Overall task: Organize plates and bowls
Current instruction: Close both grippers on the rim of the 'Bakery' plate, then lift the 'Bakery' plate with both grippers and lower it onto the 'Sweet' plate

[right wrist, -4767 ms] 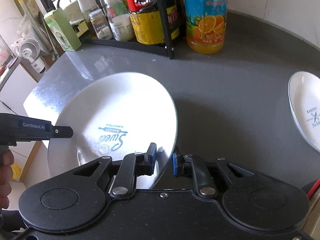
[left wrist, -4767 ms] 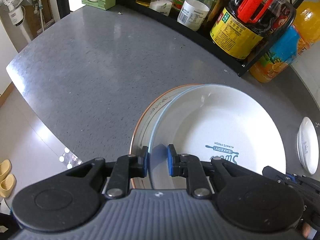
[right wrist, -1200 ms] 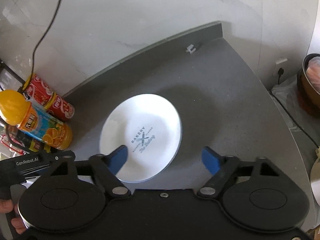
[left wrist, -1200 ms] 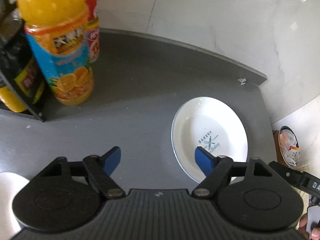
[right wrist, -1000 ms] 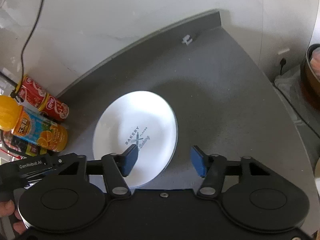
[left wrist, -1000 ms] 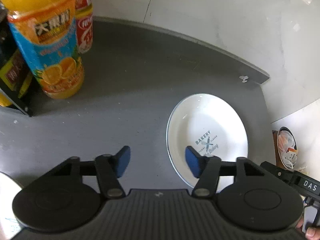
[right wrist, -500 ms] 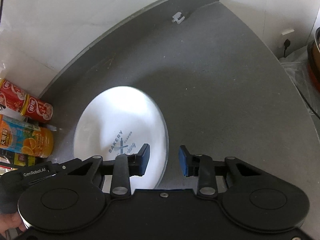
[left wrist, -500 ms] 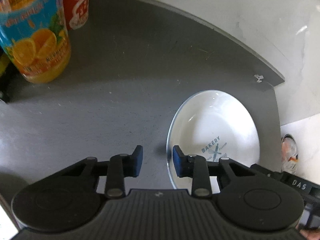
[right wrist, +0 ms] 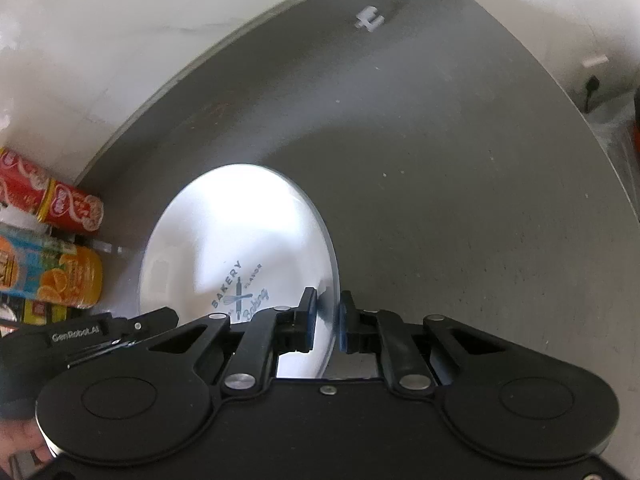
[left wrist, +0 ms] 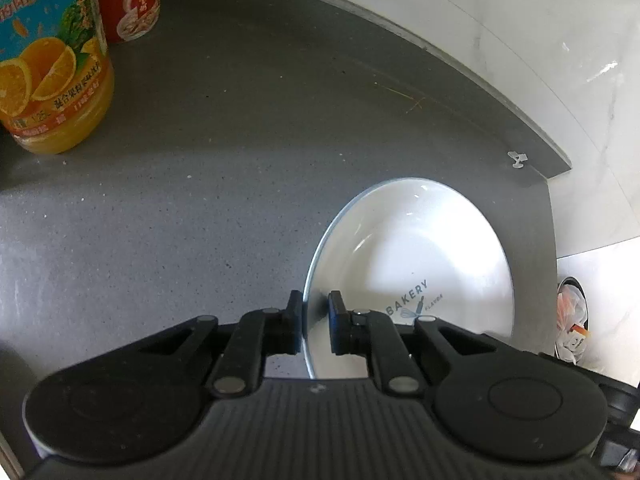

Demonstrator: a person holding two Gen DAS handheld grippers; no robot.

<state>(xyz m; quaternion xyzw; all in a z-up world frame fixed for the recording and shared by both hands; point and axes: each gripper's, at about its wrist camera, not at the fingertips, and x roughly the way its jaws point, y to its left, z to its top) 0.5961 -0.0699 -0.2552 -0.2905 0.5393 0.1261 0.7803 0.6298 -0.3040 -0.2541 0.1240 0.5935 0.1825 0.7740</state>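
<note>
Jaws on both your tools are closed down on the same white plate [left wrist: 420,248], one tool at each side of it. Your left gripper [left wrist: 314,322] has its two blue-padded fingers [left wrist: 295,320] pinching the plate's left rim, one pad outside and one inside the dish. Your right gripper [right wrist: 327,320] clamps the opposite rim in the same way. The plate sits on the grey tabletop [left wrist: 224,184] near its far right corner, close to the white wall, with blue "BAKERY" lettering in its centre. You cannot tell from these views whether it is flat on the surface or slightly raised. To the left, well apart from the plate, stand an orange juice bottle [left wrist: 48,64] and a red can [left wrist: 134,0] just behind it. Your left tool's black body shows at the lower left of the right wrist view.
</note>
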